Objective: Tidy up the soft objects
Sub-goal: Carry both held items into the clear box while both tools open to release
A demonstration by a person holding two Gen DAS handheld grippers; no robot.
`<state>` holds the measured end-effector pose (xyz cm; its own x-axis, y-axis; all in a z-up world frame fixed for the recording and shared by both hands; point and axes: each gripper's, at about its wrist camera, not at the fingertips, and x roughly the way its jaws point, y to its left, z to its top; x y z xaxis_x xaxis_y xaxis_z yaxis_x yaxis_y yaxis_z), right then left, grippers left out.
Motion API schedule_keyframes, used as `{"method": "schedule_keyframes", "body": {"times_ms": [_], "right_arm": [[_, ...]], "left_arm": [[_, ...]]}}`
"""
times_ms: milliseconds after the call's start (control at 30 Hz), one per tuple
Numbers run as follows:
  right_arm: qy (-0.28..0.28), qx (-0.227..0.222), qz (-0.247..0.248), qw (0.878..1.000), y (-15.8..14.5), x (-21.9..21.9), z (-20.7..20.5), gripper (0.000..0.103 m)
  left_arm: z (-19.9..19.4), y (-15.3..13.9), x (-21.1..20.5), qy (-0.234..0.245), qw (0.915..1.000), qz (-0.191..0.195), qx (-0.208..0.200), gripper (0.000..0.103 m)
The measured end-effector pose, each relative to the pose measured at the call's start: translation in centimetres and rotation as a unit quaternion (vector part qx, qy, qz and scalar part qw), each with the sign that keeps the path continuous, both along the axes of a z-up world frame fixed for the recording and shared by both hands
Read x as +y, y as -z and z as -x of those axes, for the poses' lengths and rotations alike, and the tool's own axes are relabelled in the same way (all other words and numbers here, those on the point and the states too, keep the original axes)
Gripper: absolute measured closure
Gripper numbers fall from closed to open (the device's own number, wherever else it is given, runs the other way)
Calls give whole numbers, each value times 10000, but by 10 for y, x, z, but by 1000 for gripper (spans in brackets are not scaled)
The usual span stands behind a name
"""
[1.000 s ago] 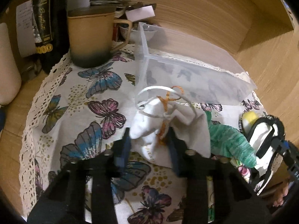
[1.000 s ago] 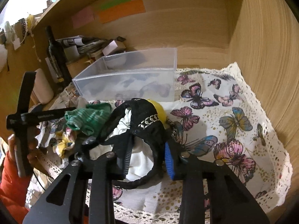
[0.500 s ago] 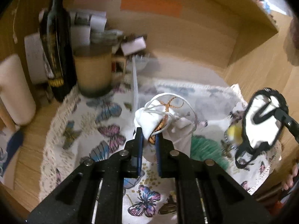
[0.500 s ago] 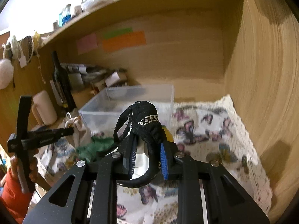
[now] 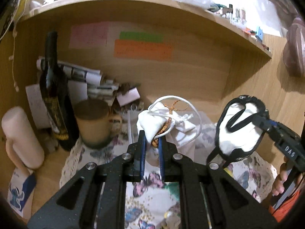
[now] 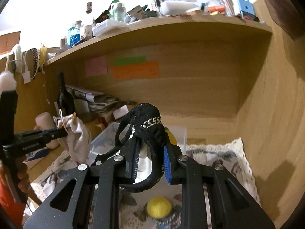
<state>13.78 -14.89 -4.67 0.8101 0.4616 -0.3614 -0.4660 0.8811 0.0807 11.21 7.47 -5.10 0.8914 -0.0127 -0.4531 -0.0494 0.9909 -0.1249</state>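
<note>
My left gripper (image 5: 152, 143) is shut on a white drawstring pouch (image 5: 167, 122) with an orange cord and holds it in the air above the butterfly cloth (image 5: 144, 200). It also shows in the right wrist view (image 6: 76, 135). My right gripper (image 6: 150, 158) is shut on a black and white eye mask (image 6: 146, 126), lifted clear of the table; the mask also shows in the left wrist view (image 5: 238, 131). A clear plastic box (image 6: 106, 139) stands behind both. A yellow felt ball (image 6: 159, 207) lies on the cloth below my right gripper.
A dark wine bottle (image 5: 55, 99), a brown mug (image 5: 93, 122) and a cream cylinder (image 5: 21, 137) stand at the left. Papers (image 5: 89, 80) pile against the back wall. A wooden side wall (image 6: 276, 114) closes the right. A shelf (image 6: 152, 26) hangs overhead.
Both grippers closed on their items and lifted them well up off the cloth. The views now look at the back wall and the shelf.
</note>
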Motion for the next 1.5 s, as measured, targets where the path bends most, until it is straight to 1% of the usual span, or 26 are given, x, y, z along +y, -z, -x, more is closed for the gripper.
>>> {"method": "schedule_keyframes", "body": {"times_ms": [167, 333, 433, 633, 733, 900, 967, 1000, 1100, 1133, 1200, 1233, 1300, 1333, 1367, 1400, 1467, 1500], "right_arm": [[57, 62, 85, 9999, 2, 12, -22, 83], [123, 253, 232, 9993, 8, 22, -53, 83], [120, 427, 338, 9984, 13, 29, -74, 83], [113, 770, 734, 9943, 30, 43, -110, 83], [49, 996, 902, 9909, 43, 49, -123, 83], [-233, 1453, 1202, 9818, 66, 58, -138, 83], [-259, 1493, 1407, 9784, 72, 63, -140, 82], [-266, 1486, 1481, 9774, 74, 64, -140, 79], [-280, 1434, 1569, 9767, 74, 64, -139, 78], [-288, 1439, 1578, 9765, 74, 63, -139, 77], [-287, 1465, 1616, 9755, 72, 63, -138, 67], [-246, 1462, 1675, 9747, 72, 62, -137, 64], [-223, 1420, 1747, 9741, 72, 66, -138, 52], [-211, 1383, 1764, 9743, 71, 65, -135, 50], [-195, 1334, 1771, 9749, 70, 64, -132, 44], [-180, 1292, 1774, 9755, 68, 63, -129, 40], [-157, 1213, 1742, 9771, 63, 59, -123, 36], [-147, 1172, 1715, 9781, 59, 57, -119, 34]], "left_arm": [[-26, -5, 1, -46, 10000, -46, -39, 92], [-56, 3, -1, -33, 9998, -122, 126, 92], [-76, 15, -2, -12, 9994, -123, 334, 92], [-113, 43, -4, 42, 9963, -221, 835, 92], [-128, 55, -5, 98, 9939, -244, 1072, 92], [-143, 73, -5, 184, 9899, -243, 1382, 92], [-148, 79, -7, 210, 9883, -275, 1488, 92], [-150, 82, -7, 214, 9877, -288, 1524, 91], [-150, 85, -7, 202, 9866, -299, 1589, 90], [-150, 85, -6, 204, 9864, -290, 1606, 87], [-151, 85, -3, 218, 9864, -247, 1613, 81], [-147, 82, -3, 224, 9867, -221, 1598, 77], [-142, 79, -2, 227, 9875, -196, 1548, 70], [-140, 76, -2, 217, 9881, -201, 1511, 63], [-138, 74, -1, 209, 9887, -208, 1469, 57], [-134, 71, -1, 204, 9894, -213, 1423, 54], [-126, 64, -2, 208, 9907, -208, 1326, 45], [-121, 60, -3, 225, 9914, -197, 1274, 43]]}}
